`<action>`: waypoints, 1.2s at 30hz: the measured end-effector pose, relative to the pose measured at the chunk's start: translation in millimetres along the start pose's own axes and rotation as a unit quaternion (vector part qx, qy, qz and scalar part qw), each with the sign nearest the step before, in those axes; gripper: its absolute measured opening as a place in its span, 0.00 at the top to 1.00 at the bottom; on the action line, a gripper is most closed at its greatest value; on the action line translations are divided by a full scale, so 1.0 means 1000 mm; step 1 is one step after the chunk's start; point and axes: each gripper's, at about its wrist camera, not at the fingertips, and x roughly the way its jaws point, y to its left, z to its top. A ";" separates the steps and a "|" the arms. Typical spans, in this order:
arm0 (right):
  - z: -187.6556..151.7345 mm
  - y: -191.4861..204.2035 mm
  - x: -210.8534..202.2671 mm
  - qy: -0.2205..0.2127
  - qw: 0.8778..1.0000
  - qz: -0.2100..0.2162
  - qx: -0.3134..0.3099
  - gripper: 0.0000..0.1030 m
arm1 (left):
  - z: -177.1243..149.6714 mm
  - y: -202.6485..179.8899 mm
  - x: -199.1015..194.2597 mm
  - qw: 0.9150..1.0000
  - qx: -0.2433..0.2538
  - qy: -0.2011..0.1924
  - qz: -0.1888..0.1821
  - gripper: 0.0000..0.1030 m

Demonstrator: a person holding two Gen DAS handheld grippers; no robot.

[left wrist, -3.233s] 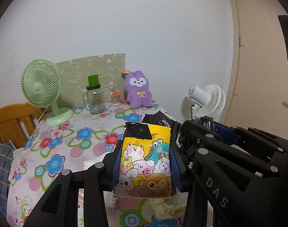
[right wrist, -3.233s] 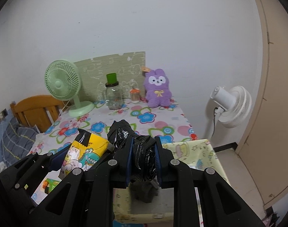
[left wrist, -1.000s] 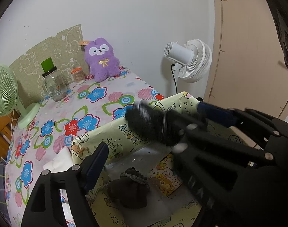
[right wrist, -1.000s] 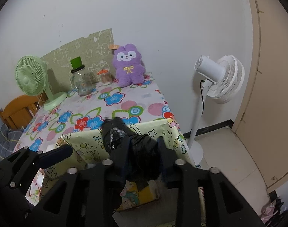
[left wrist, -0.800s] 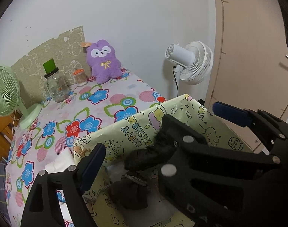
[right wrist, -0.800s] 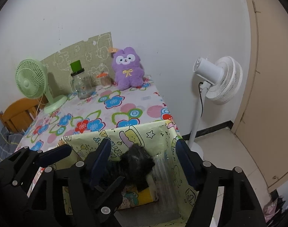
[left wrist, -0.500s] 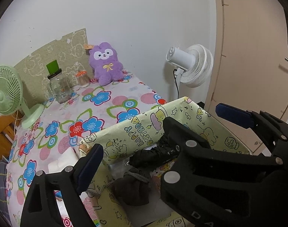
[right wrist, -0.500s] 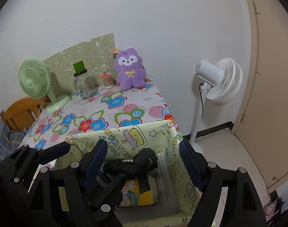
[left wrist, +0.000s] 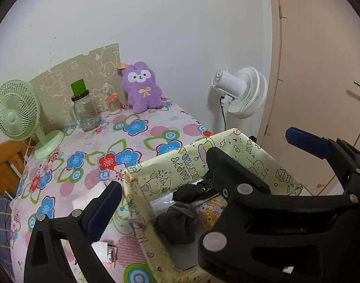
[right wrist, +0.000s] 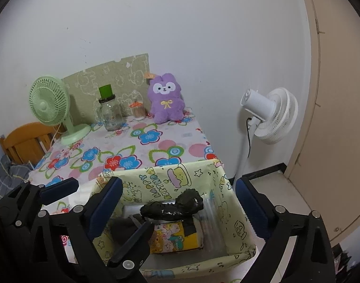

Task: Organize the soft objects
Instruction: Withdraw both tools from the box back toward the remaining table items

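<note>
The black bundle lay inside the yellow fabric bin, resting across the yellow cartoon-print pack, its long axis running side to side in the right wrist view. A dark grey sock lay beside both. The right gripper stood directly above the bundle, its jaws just opened wide, nothing between the pads. The left gripper, likewise just opened and empty, sat over the bin's left rim. The purple plush, well apart at the table's far edge, appeared the likely remaining soft item, about equally reachable by either hand.

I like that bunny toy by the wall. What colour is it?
The plush bunny is purple with a yellow bow, clearest in the right wrist view.
</note>
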 end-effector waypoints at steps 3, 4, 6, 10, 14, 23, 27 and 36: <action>0.000 0.005 -0.007 -0.009 1.000 0.000 -0.002 0.01 | -0.002 0.004 -0.007 1.000 -0.002 -0.007 0.000 0.00; 0.001 0.007 -0.009 -0.010 1.000 0.000 -0.003 0.00 | -0.002 0.005 -0.009 1.000 -0.003 -0.008 0.000 0.00; 0.001 0.012 -0.013 -0.014 1.000 -0.001 -0.006 0.00 | -0.004 0.008 -0.015 1.000 -0.005 -0.014 0.002 0.00; 0.001 0.020 -0.020 -0.017 1.000 0.000 -0.012 0.00 | -0.006 0.013 -0.024 1.000 -0.007 -0.026 0.011 0.00; 0.001 0.029 -0.027 -0.020 1.000 0.003 -0.015 0.00 | -0.009 0.018 -0.033 0.999 -0.007 -0.037 0.020 0.00; -0.001 0.050 -0.042 -0.027 0.999 0.011 -0.026 0.00 | -0.017 0.033 -0.051 0.998 -0.018 -0.051 0.020 0.01; -0.002 0.062 -0.048 -0.029 0.999 0.024 -0.035 0.00 | -0.022 0.043 -0.059 0.998 -0.027 -0.058 0.019 0.01; -0.005 0.090 -0.055 -0.031 0.998 0.042 -0.046 0.00 | -0.033 0.065 -0.075 0.996 -0.042 -0.067 0.034 0.01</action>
